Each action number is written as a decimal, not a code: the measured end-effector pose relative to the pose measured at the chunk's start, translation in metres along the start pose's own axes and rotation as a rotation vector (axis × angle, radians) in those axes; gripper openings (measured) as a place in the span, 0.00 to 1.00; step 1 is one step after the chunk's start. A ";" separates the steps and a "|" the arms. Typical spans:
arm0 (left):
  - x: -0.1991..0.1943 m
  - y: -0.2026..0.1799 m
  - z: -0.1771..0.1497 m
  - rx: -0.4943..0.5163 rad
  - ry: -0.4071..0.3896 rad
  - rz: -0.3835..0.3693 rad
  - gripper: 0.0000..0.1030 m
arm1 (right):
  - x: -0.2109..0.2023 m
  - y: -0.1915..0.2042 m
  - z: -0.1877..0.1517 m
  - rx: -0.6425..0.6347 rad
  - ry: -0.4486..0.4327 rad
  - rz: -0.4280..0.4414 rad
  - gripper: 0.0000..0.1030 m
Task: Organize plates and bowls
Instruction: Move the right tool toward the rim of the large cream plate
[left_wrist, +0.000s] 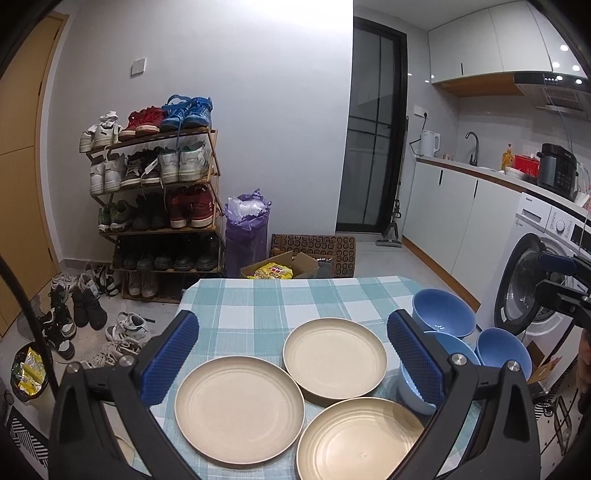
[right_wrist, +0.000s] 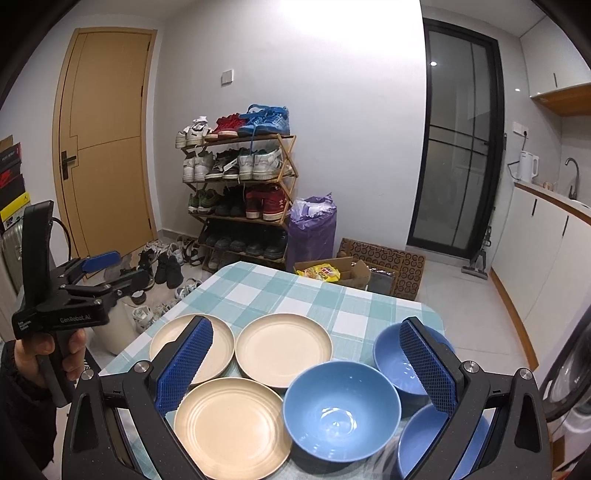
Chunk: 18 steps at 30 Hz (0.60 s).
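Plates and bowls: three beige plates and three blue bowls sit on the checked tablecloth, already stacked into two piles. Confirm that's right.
Not quite. The three beige plates and three blue bowls do sit on the checked tablecloth, but nothing is stacked into piles; they are spread out, with plate rims only slightly overlapping. The right wrist view shows it.

Each black plastic two-finger gripper (left_wrist: 291, 358) carried blue cross-hatched rubber pads (left_wrist: 170, 360) and silver round screws (left_wrist: 458, 359) behind them. White "GenRobot.AI" lettering (right_wrist: 75, 318) marked the left one's side, gripped by a dark-sleeved hand (right_wrist: 55, 354).
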<state>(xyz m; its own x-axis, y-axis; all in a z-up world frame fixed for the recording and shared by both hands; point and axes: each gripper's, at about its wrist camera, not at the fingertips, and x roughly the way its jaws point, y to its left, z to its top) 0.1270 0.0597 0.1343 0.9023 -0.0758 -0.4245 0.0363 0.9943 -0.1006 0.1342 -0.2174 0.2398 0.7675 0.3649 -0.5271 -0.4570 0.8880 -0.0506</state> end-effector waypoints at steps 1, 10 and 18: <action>0.005 0.002 0.000 -0.001 0.011 0.000 0.99 | 0.005 -0.002 0.003 0.009 0.014 0.009 1.00; 0.050 0.007 0.000 -0.008 0.080 0.012 0.99 | 0.060 -0.020 0.021 0.061 0.106 0.056 1.00; 0.092 0.010 -0.002 -0.008 0.148 0.025 0.99 | 0.120 -0.036 0.027 0.094 0.207 0.069 1.00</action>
<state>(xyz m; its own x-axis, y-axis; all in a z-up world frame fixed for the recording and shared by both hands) 0.2098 0.0625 0.0926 0.8298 -0.0616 -0.5546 0.0105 0.9954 -0.0948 0.2546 -0.1979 0.2015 0.6228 0.3691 -0.6898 -0.4536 0.8888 0.0661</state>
